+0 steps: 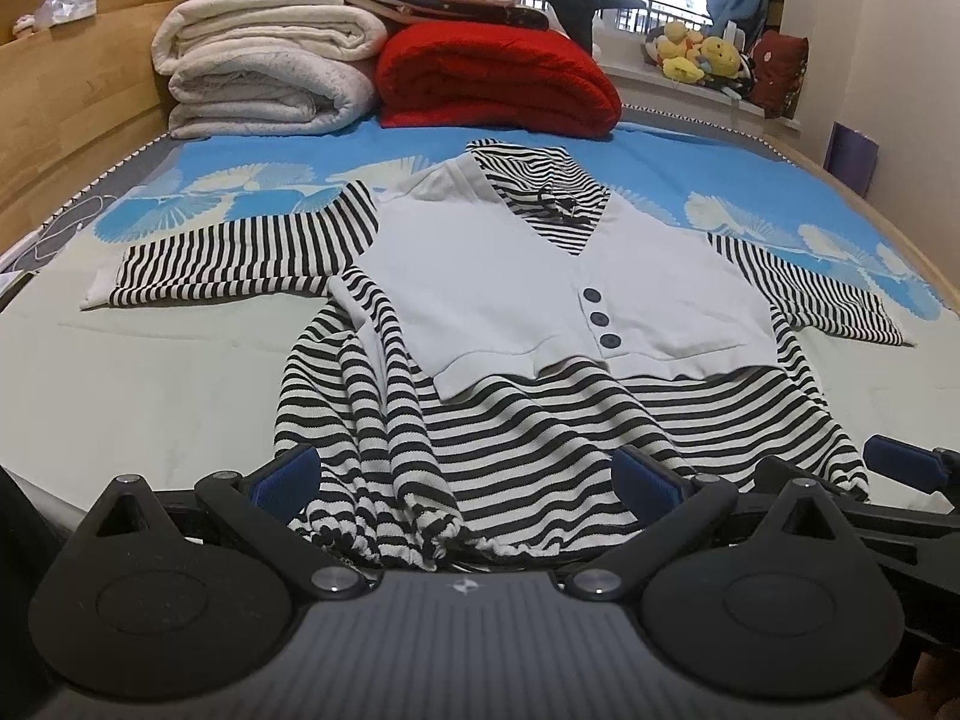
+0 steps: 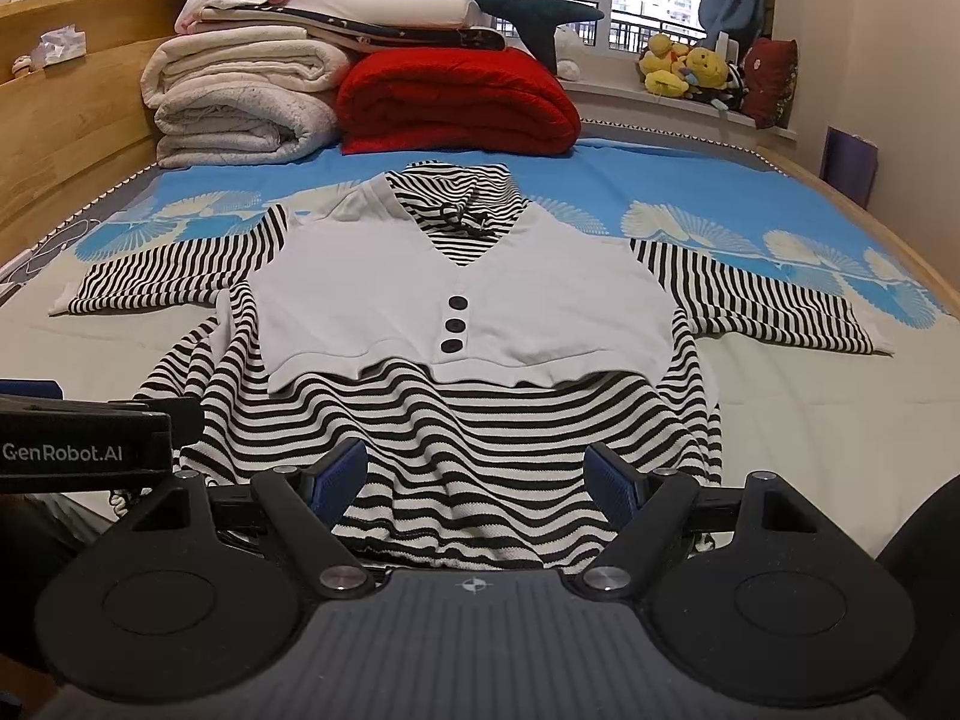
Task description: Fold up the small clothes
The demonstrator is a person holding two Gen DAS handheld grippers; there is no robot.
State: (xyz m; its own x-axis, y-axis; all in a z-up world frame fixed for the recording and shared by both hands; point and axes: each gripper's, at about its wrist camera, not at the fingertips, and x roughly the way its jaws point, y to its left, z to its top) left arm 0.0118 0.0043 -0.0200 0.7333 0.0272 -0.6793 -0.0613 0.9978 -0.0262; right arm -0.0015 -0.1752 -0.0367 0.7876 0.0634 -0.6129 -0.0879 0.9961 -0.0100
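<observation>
Both open and empty, the left hand-held gripper point(image 1: 468, 477) and right hand-held gripper point(image 2: 477, 474) straddle the hem; the striped hooded top point(image 2: 468, 312) extends toward 12 o'clock.

The dress point(image 1: 540, 420) hem disappears behind the left hand-held gripper point(image 1: 468, 480). The vest point(image 2: 468, 312) covers the dress's chest. The windowsill toys point(image 2: 690, 72) are too small to identify.

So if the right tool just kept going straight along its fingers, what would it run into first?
Most likely the striped dress: the open right tool straddles its hem, and the white vest panel lies further ahead. Height above the cloth is unclear.
</observation>
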